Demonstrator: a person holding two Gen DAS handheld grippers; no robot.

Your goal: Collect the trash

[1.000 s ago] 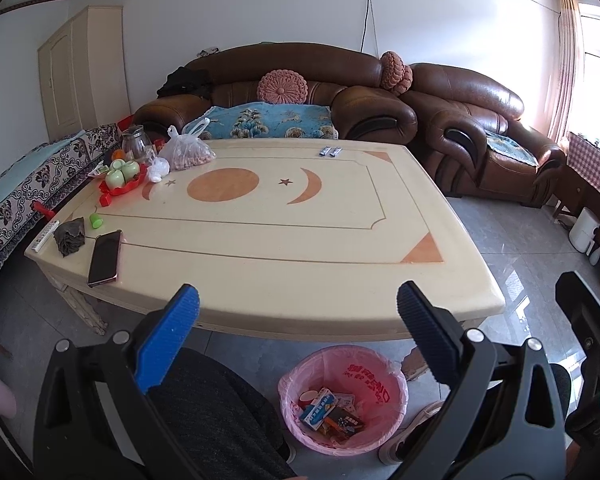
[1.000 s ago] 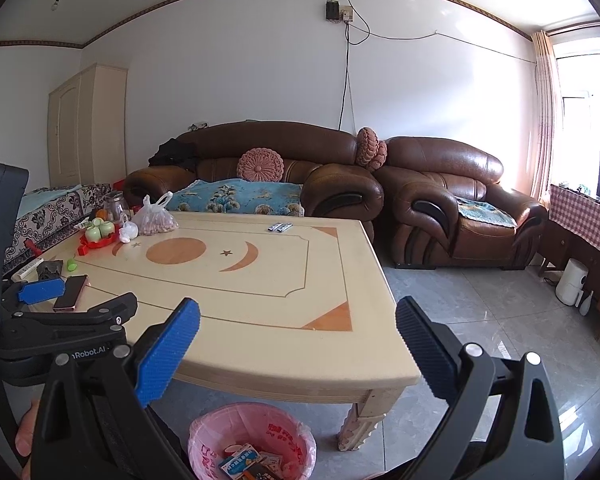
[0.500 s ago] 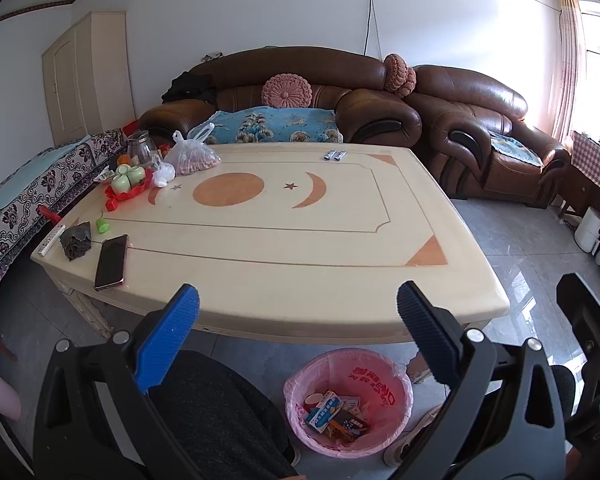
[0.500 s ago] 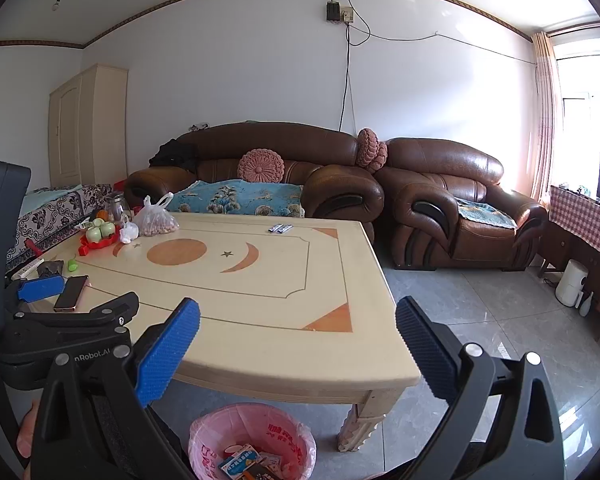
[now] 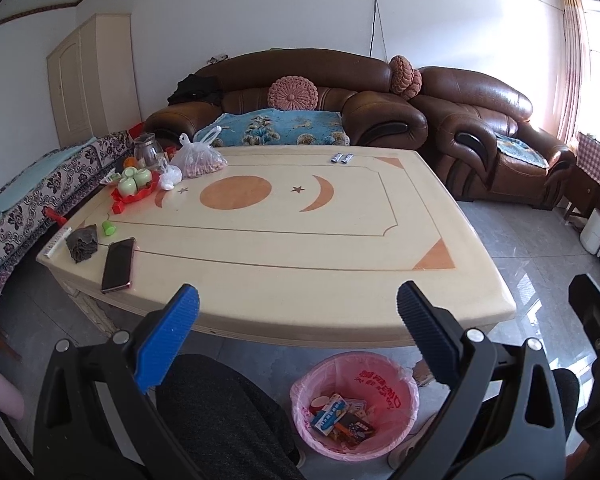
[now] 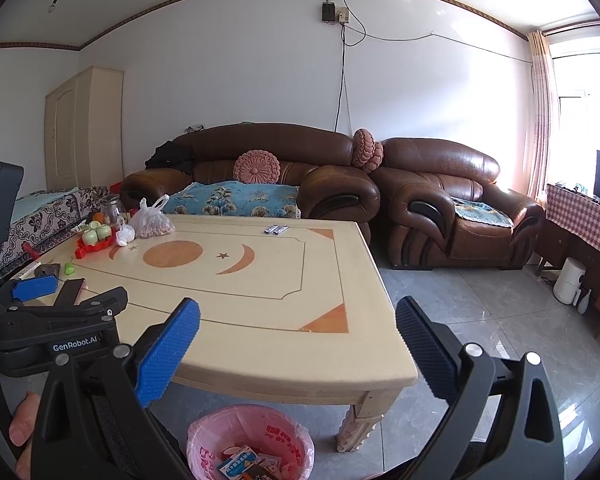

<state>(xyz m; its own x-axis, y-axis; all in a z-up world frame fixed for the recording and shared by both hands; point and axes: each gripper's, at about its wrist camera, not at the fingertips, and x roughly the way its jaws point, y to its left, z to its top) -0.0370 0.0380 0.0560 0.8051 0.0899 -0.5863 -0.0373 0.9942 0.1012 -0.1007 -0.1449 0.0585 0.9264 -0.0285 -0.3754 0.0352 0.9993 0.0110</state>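
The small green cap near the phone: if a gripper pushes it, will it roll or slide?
The green cap looks round and lies on its side, so it probably rolls. It seems light. The table looks smooth, so it may skid toward the edge.

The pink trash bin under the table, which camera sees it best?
The left wrist view. There the whole pink trash bin shows, rim and all, with wrappers and a small box inside. In the right wrist view the picture's bottom edge cuts the bin off, so only its far rim and some contents show.
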